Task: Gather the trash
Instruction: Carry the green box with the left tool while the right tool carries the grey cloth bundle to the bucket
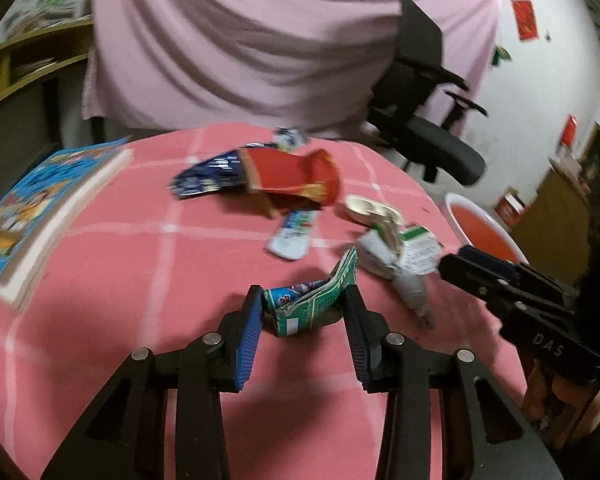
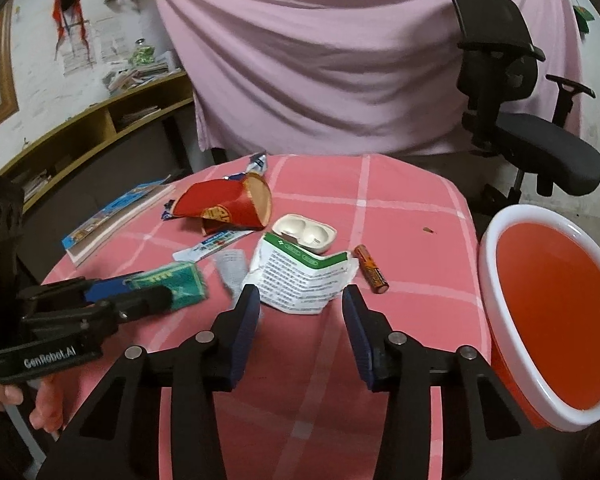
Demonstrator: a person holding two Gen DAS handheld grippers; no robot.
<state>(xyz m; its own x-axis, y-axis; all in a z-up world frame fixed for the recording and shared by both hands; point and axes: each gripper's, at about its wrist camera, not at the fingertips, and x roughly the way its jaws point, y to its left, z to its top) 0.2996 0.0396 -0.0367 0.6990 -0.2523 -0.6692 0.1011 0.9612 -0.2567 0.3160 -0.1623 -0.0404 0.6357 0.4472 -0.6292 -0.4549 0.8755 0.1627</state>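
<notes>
Left gripper (image 1: 304, 312): pads pressed on crushed green carton (image 1: 312, 300), near table edge, apparently gripped for binning; right gripper (image 2: 302, 300): jaws wide, empty, poised over white leaflet wrapper (image 2: 300, 276) (likely next); red bin (image 2: 556, 316): right of table, within reach.

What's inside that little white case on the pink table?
The white case lies open beside the red paper cup. Inside, two rounded hollows show, and they look empty, though a small brownish spot sits near one. Anything beneath the case is hidden.
</notes>
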